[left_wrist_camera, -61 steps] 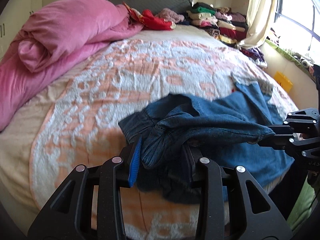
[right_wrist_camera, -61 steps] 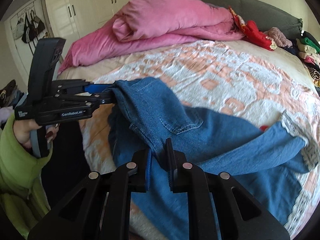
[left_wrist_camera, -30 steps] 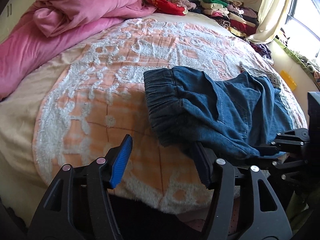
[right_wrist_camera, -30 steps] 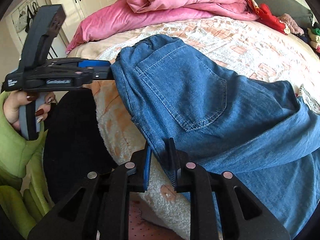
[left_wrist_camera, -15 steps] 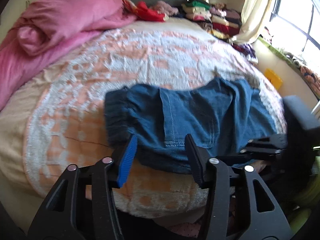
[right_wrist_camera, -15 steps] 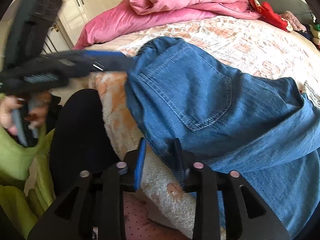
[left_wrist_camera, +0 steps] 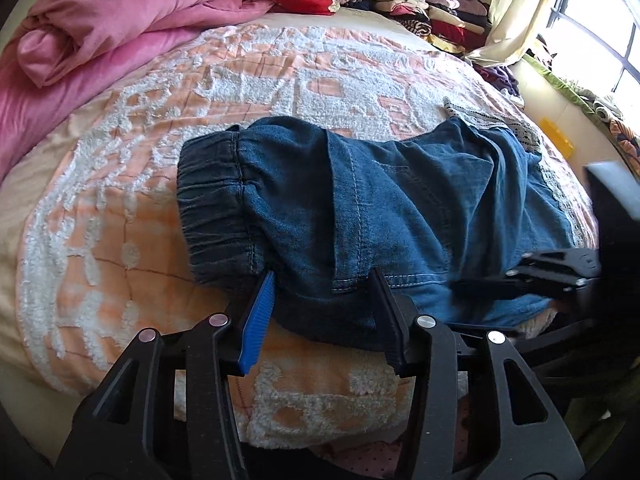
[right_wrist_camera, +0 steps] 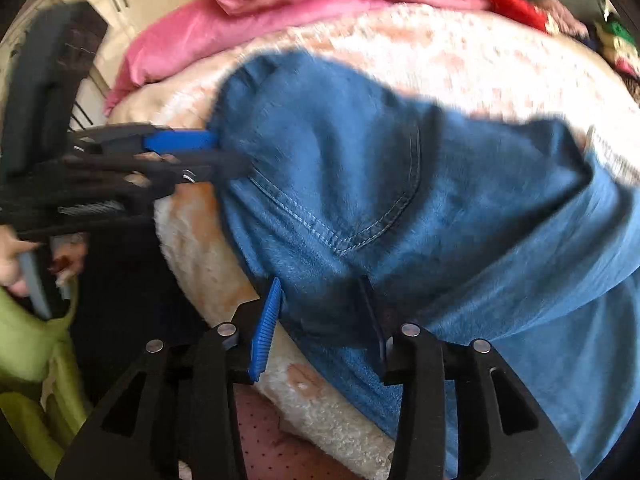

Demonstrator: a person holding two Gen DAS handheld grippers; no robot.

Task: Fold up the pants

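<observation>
Pants [left_wrist_camera: 380,208] of blue denim lie doubled over near the bed's [left_wrist_camera: 120,216] front edge, elastic waistband leftward, stitched pocket upward. Left gripper [left_wrist_camera: 324,312] stands apart around the hem; right gripper [right_wrist_camera: 320,312], jaws just opening, straddles the fabric unclamped.

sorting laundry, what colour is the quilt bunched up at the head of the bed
Pink quilt; the left wrist view shows it best.

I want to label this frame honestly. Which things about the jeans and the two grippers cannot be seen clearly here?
- Left wrist view: the right gripper is blurred and cut off by the picture's right edge.
- Both views: the near hem of the jeans hangs over the edge of the bed.
- Right wrist view: motion blur smears the left gripper and the stitching.
- Both views: the folded layers underneath are covered.
</observation>
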